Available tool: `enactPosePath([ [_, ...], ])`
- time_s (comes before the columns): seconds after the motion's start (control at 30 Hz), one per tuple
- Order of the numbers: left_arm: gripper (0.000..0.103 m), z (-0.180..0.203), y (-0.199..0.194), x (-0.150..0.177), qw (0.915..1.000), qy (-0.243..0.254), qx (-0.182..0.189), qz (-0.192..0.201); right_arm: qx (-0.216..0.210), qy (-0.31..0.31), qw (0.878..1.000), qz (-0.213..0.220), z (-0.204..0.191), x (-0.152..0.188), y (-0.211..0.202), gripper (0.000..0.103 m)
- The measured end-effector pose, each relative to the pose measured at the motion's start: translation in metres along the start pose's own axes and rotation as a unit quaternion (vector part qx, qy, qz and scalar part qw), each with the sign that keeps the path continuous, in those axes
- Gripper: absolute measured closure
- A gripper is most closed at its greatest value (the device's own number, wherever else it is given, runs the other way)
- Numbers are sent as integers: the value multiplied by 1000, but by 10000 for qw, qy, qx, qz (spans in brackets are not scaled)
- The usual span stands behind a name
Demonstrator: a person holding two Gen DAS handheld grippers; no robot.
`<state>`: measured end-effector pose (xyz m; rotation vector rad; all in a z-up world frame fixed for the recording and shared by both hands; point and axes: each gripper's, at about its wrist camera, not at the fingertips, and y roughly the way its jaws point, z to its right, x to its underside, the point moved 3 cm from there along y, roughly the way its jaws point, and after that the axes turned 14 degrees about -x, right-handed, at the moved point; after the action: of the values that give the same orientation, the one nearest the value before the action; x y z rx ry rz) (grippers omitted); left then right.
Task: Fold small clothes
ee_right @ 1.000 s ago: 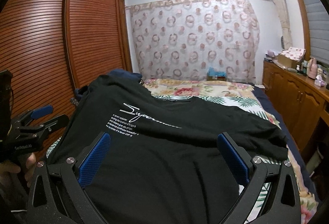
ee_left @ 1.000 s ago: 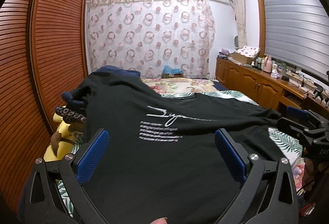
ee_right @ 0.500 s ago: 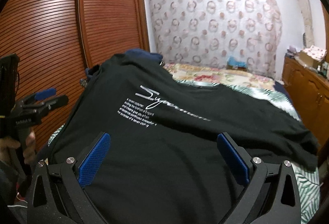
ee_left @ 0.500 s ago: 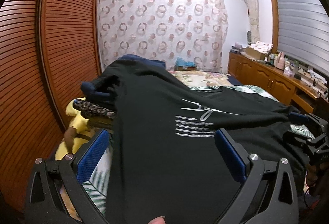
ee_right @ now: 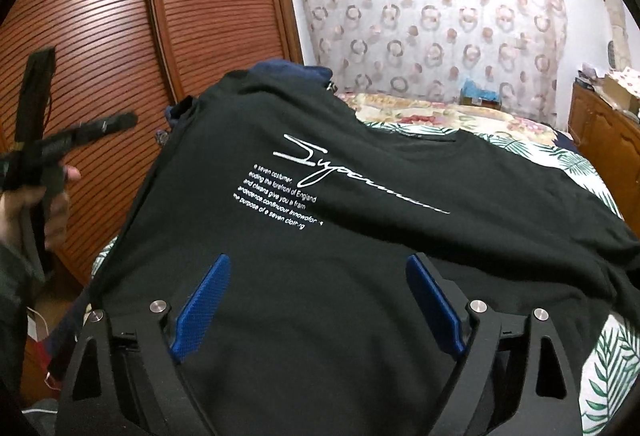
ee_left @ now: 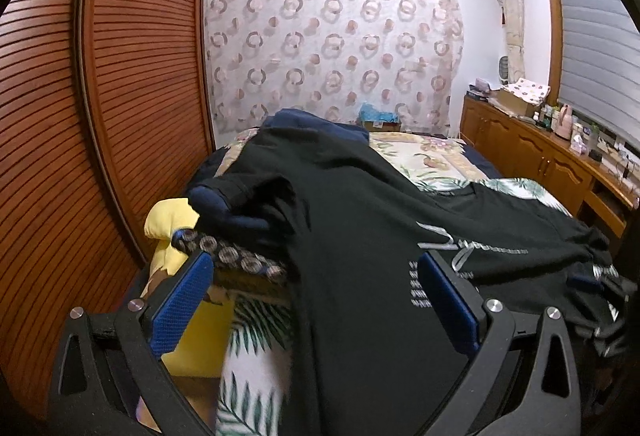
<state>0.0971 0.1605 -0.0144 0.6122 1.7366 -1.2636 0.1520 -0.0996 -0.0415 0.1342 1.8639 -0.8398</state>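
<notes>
A black T-shirt (ee_right: pixel 360 176) with white lettering lies spread face up across the bed (ee_left: pixel 256 348), and its left sleeve (ee_left: pixel 256 196) is draped over a pile of clothes. My left gripper (ee_left: pixel 313 260) is open above the shirt's left side edge, touching nothing. My right gripper (ee_right: pixel 318 260) hovers over the shirt's lower middle. Its jaws are closing, with the blue pads (ee_right: pixel 200 300) still wide apart and above the cloth rather than pinching it. A hand (ee_right: pixel 52 204) carrying the left gripper shows at the left of the right wrist view.
At the bed's left edge sits a pile: a yellow item (ee_left: pixel 168 220), a patterned dark cloth (ee_left: pixel 232 256) and a navy garment (ee_left: pixel 312 120). Louvred wooden wardrobe doors (ee_left: pixel 100 116) stand close on the left. Wooden cabinets (ee_left: pixel 540 160) line the right wall.
The left gripper has swung left, so the shirt's left edge and the clothes pile now lie in front of it. The right gripper came closer over the shirt and its pads narrowed.
</notes>
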Motion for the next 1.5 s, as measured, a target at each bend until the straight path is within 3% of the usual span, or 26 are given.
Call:
enactPosePath([
  [0.1, 10, -8, 16, -14, 9997, -148, 138, -167, -35, 20, 10000, -84, -1, -2, 5, 13],
  [0.17, 23, -13, 31, -23, 9985, -310, 273, -351, -50, 33, 9999, -160, 0, -2, 9, 13],
  [0.43, 44, -16, 90, -38, 9890, -707, 500, -1200, -194, 37, 9991, -369, -4, -9, 22, 13],
  [0.6, 48, -16, 112, -40, 9847, -792, 340, -1516, -235, 78, 9990, -369, -6, -5, 17, 13],
  [0.77, 49, -9, 126, -46, 9839, -443, -1, -1731, -248, 114, 9990, -350, -6, -2, 15, 13],
  [0.83, 56, -11, 130, -45, 9830, -365, -81, -1799, -261, 139, 9990, -326, -7, -1, 14, 13],
  [0.93, 85, -11, 129, -45, 9841, -257, -190, -1750, -272, 124, 9991, -307, -7, -2, 13, 13],
  [1.03, 95, -8, 121, -48, 9871, -32, -184, -1589, -263, 102, 9991, -306, -8, -1, 14, 13],
  [1.13, 95, -1, 101, -62, 9923, 209, -222, -1204, -258, 144, 9991, -315, -5, -1, 16, 13],
  [1.23, 95, 13, 77, -73, 9950, 472, -13, -884, -257, 188, 9990, -320, -3, 0, 18, 13],
  [1.5, 95, 49, 32, -73, 9914, 1053, 492, -603, -259, 155, 9990, -322, -3, -1, 17, 13],
])
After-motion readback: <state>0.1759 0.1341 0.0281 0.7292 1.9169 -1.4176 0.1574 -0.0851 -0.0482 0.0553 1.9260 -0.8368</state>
